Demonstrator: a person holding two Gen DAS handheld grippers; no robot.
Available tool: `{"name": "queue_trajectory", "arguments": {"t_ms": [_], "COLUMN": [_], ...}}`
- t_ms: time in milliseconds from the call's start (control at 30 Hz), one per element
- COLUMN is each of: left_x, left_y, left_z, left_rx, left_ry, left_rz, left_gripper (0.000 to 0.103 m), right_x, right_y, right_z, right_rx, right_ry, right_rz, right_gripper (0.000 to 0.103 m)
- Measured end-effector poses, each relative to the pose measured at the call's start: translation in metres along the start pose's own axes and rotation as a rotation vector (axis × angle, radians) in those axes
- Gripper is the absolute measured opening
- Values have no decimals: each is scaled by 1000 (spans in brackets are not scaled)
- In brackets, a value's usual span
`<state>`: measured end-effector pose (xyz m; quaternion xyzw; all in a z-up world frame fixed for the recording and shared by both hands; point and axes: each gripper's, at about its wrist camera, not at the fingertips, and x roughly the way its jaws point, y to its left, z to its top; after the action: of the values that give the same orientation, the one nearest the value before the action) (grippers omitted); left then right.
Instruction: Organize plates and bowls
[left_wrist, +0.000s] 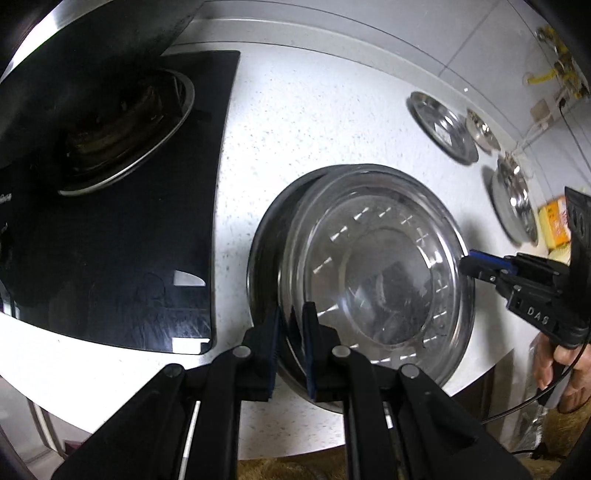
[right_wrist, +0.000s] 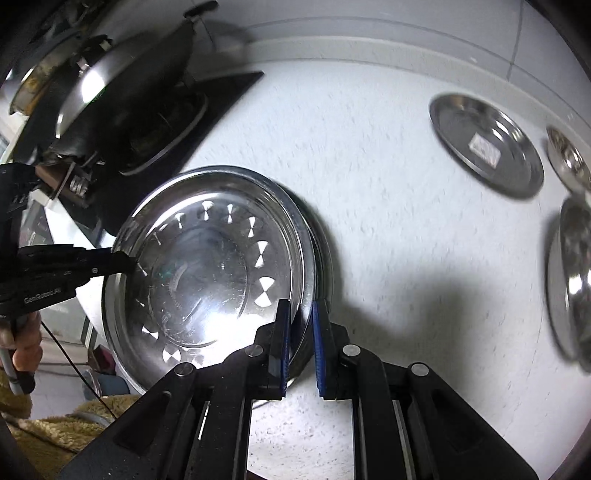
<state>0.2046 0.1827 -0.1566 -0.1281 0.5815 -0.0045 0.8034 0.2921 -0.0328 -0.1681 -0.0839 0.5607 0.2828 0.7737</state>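
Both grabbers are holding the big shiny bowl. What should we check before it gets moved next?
1. Left gripper clamped on the rim of the large round steel bowl: ok.
2. Right gripper clamped on the opposite rim: ok.
3. Bowl kept level: cannot tell.
4. Bowl clear of the black glass stovetop: ok.
5. Flat round steel plate on the white speckled counter has nothing in it except a small label: ok.
6. Bowl lifted off the counter: cannot tell.

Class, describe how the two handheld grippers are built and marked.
Both are black linkage frames with silver pivot pins and blue-padded fingers. The right gripper carries white "DAS" lettering and a thin black cable; the left gripper reads "GenRobot.AI".
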Motion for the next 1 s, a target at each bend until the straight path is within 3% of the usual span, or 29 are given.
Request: {"name": "queue_trajectory", "arguments": {"t_ms": [233,367,433,500,567,700,867,1000], "left_x": [-11,-27,-34,-37,-37,-32,-19,1], "left_y": [-2,-1,0,-3,-9,-30,-73,-109], "left_z": [4,10,14,23,33,56,91,133], "left_rx": [77,79,70,63,55,70,124,132], "left_ry": [-50,-104,-132,-137,-129,-109,-125,-126], "left_rz": [67,60,51,19,-11,-46,-21,-15], "left_gripper": [11,13,23,30,31,42,63,63], "right_x": [-9,-18,-25,-31,-40,-59,-83,-94], "right_y": [1,4,1,-2,-10,-35,-74,-107], "right_z": [-9,-13,-14,-14,-12,-3,22,49], "right_rx": [32,36,50,59,77,106,143,147], "right_ry": [-14,-44,-62,-80,-101,-156,-218,-246], "right_rz": [-27,-48,-55,-58,-62,-91,-131,-170], "right_gripper": [11,11,11,15,28,32,47,55]}}
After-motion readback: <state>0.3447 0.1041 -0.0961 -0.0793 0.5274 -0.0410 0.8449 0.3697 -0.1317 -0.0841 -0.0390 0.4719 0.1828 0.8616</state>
